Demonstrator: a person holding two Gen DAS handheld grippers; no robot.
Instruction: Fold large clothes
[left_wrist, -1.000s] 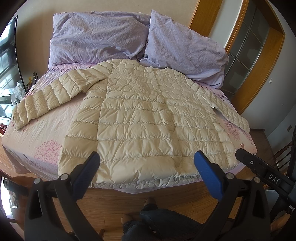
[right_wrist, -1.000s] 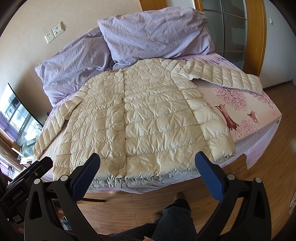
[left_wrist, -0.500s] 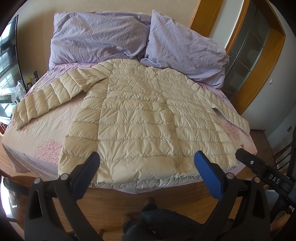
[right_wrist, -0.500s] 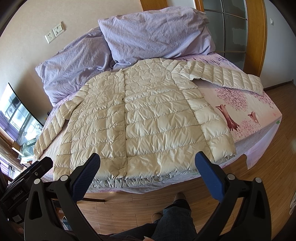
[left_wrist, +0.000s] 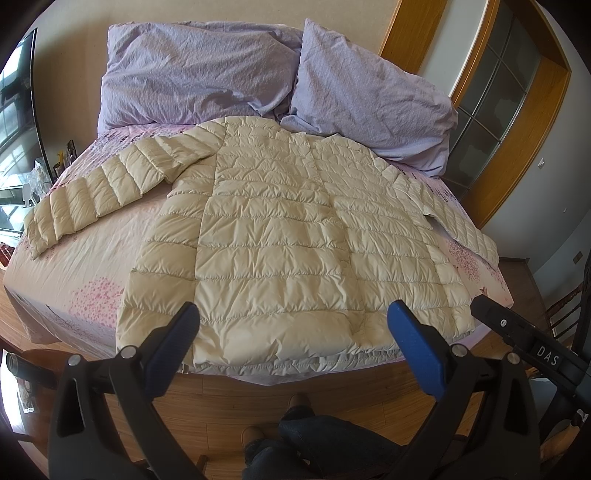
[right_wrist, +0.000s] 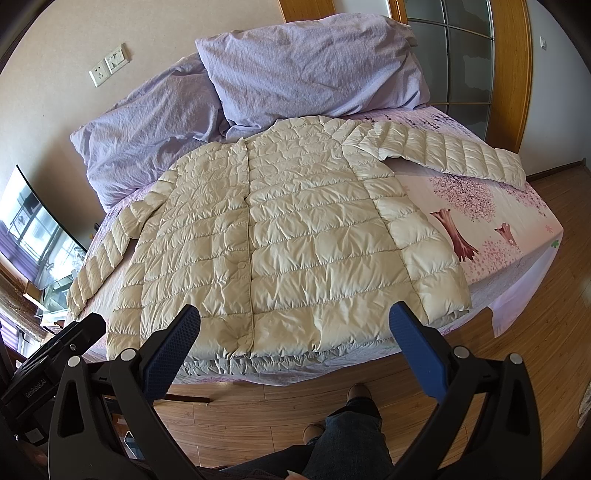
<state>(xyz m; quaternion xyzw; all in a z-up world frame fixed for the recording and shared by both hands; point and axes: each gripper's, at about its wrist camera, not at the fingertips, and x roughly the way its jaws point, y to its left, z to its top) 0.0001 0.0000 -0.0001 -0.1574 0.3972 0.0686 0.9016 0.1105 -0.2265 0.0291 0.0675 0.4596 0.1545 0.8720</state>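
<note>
A cream quilted down jacket (left_wrist: 288, 236) lies flat, front up, on the bed, with both sleeves spread out to the sides. It also shows in the right wrist view (right_wrist: 280, 240). Its hem hangs at the near bed edge. My left gripper (left_wrist: 293, 332) is open and empty, held above the floor just short of the hem. My right gripper (right_wrist: 293, 332) is open and empty too, in front of the hem's middle. Neither touches the jacket.
Two lilac pillows (left_wrist: 266, 70) lean on the wall at the head of the bed. The bed sheet (right_wrist: 491, 221) has a pink tree print. A wood floor (right_wrist: 535, 362) surrounds the bed. A glass door (left_wrist: 491, 96) stands on the right. My legs (left_wrist: 317, 443) stand below the grippers.
</note>
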